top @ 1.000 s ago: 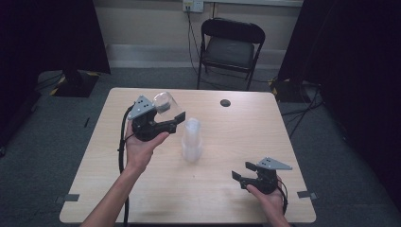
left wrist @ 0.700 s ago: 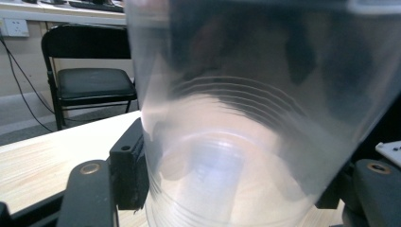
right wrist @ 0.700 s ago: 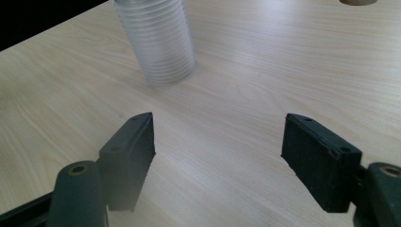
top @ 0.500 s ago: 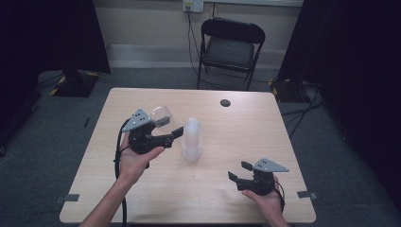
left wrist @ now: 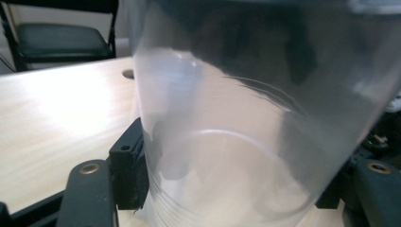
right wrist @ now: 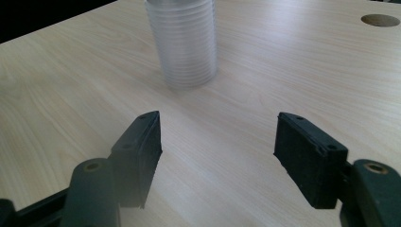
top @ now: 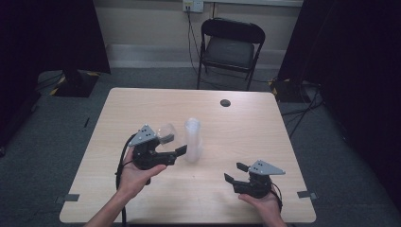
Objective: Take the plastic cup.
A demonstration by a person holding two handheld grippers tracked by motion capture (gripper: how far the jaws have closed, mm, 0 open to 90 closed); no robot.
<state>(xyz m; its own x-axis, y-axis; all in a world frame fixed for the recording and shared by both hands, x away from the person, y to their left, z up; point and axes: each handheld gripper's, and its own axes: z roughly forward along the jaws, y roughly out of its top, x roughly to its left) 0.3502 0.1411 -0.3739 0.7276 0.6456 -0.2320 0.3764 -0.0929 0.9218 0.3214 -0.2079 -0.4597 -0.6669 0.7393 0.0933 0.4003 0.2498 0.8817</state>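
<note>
Nearest you, your right gripper [top: 235, 173] rests low at the near right part of the desk [top: 265, 137], its fingers [right wrist: 139, 151] spread with nothing between them, though they have just been closing a little; bare wood lies between the pads. From its own view it looks straight at the stack of clear cups [right wrist: 183, 40], which stands upright near the middle of the desk, well apart from that gripper. Further in, your left gripper [top: 177, 147] pinches a single clear cup [top: 165, 134] by its wall, the cup tilted and carried just beside the stack, on its left. By my reading you have one cup separated and are bringing it down to set it on the desk. The next move calls for turning that cup upright or mouth-down as wanted, lowering it clear of the stack so it doesn't knock it, then easing the left fingers apart. Beyond, a dark hole [top: 225, 102] marks the far side of the desk
</note>
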